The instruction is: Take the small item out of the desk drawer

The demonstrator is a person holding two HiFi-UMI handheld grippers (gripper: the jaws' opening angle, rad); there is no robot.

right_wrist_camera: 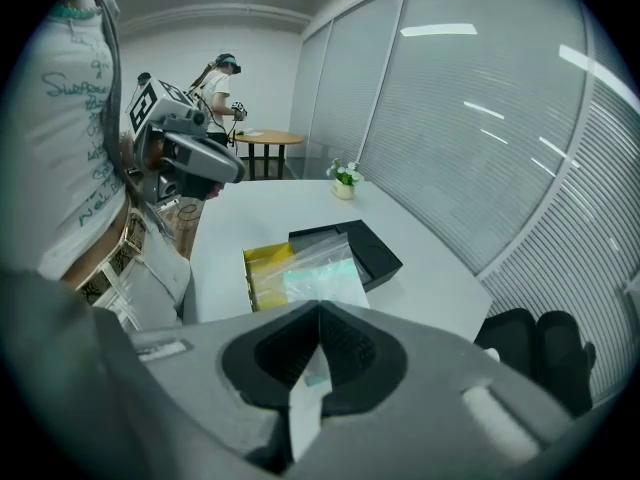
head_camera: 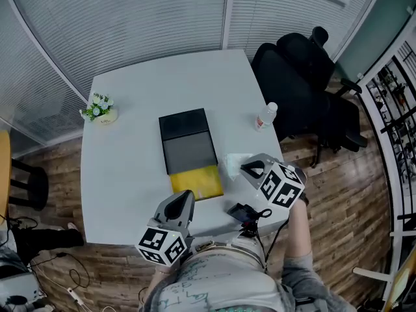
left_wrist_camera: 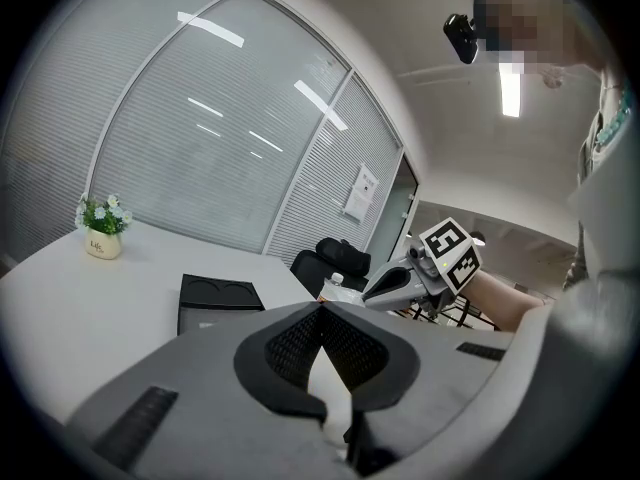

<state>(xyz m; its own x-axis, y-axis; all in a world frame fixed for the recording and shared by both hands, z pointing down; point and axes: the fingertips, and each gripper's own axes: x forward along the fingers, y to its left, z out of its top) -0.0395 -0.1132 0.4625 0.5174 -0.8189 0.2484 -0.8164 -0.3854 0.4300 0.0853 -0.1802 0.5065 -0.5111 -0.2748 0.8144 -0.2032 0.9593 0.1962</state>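
Note:
A small black and grey drawer box (head_camera: 187,138) lies in the middle of the white table (head_camera: 130,168), its yellow drawer (head_camera: 196,182) pulled out toward me. My right gripper (head_camera: 246,168) is shut on a clear plastic bag (right_wrist_camera: 322,273) that holds a pale teal item. It holds the bag (head_camera: 233,164) just right of the open drawer (right_wrist_camera: 262,273). My left gripper (head_camera: 187,196) hovers at the drawer's near edge, jaws shut with nothing in them. In the left gripper view the box (left_wrist_camera: 215,298) lies ahead and the right gripper (left_wrist_camera: 372,290) is at the right.
A potted plant (head_camera: 99,108) stands at the table's left and a bottle (head_camera: 265,116) at its right edge. A black office chair (head_camera: 305,77) is beyond the right side. A small black object (head_camera: 242,212) lies near the front edge. A person (right_wrist_camera: 220,78) stands far off.

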